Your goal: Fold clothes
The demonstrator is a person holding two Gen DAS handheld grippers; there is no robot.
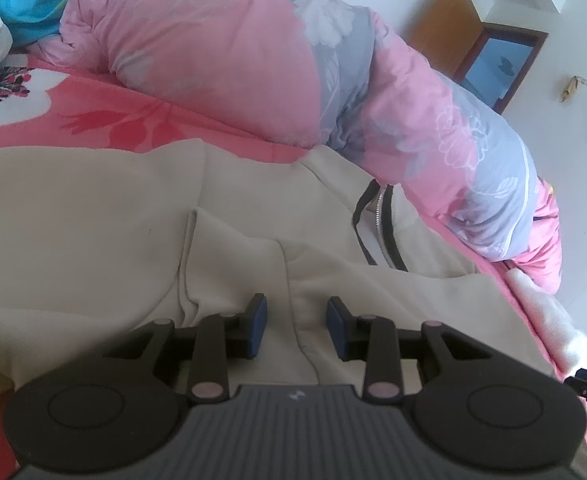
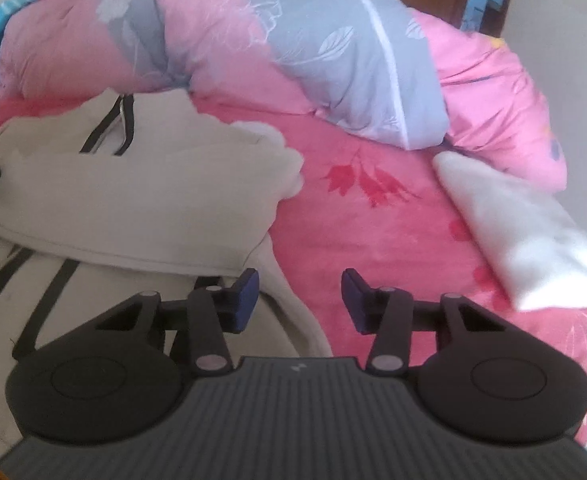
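A beige zip-up garment is spread on a bed covered by a pink floral sheet, with a rolled pink-and-grey quilt lying along its far side. In the left wrist view the zip with dark edging is seen near the collar, and folded layers of beige cloth are stacked below it.

The left gripper is held low over the garment. Its jaws are parted, and a ridge of beige cloth runs up between the blue pads; a visible gap is left on both sides, so nothing is judged to be clamped. The right gripper is seen at the garment's right edge, released, with its jaws apart: the left pad lies over the beige hem, the right one over bare sheet. Nothing is grasped by it. A white folded cloth is left well apart on the sheet, near the quilt.

A striped piece is visible under the beige layer in the right view; whether it belongs to the same garment cannot be told.

The step in hand is judged to be the taking of a fresh hold between folds. For the next move, an edge or ridge of cloth would need to be pinched by each gripper, so that the layer can be lifted and laid over evenly.
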